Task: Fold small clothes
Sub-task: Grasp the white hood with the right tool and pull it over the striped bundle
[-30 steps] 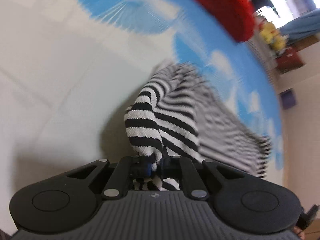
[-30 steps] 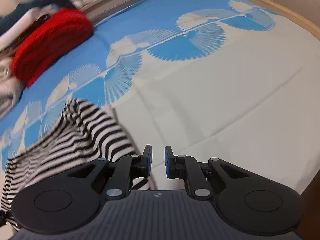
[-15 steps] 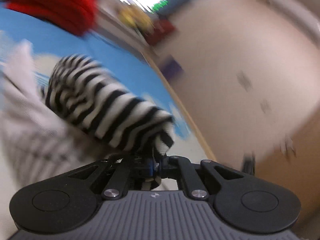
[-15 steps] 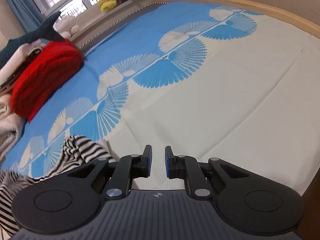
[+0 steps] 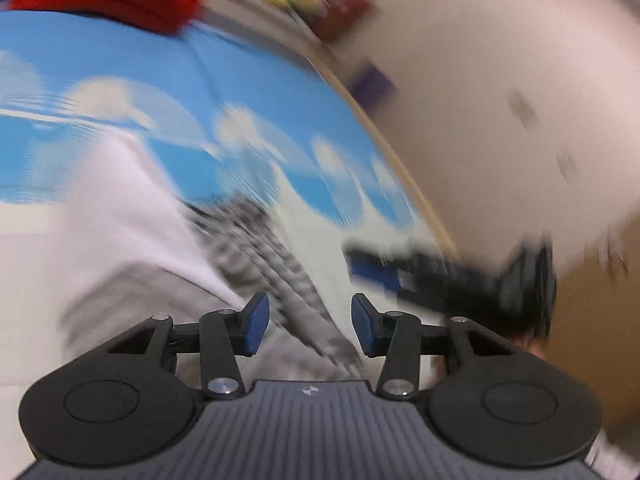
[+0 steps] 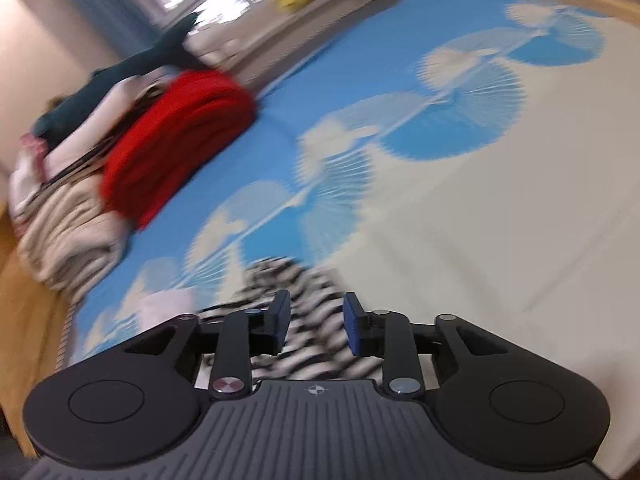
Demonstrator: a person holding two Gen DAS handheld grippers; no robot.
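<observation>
- On my far left in the right wrist view I see a pile of folded laundry (image 6: 68,216) at the edge of the bed, pale knits below and a dark garment on top.
- Just right of that pile lies a folded red knit (image 6: 176,140); the left wrist view shows it too, at the top left, badly smeared.
- The bedsheet (image 6: 500,220) is blue with white fan shapes on its far part and plain cream nearer me.
- My left gripper (image 5: 310,326) has its fingers spread wide apart with nothing clamped between them.
- The striped garment (image 5: 276,256) lies on the sheet ahead of and below that gap, black and white bands blurred to grey; I cannot tell its folds.
- My right gripper (image 6: 314,324) also has its fingers apart, gripping nothing.
- In that view the striped garment shows directly behind and under the blue pads (image 6: 352,328), on the sheet where blue meets cream.
- At the right of the left wrist view I make out the other tool as a dark, streaked shape with a blue patch.
- Beyond the bed's wooden edge (image 5: 392,160) is a pale floor.
</observation>
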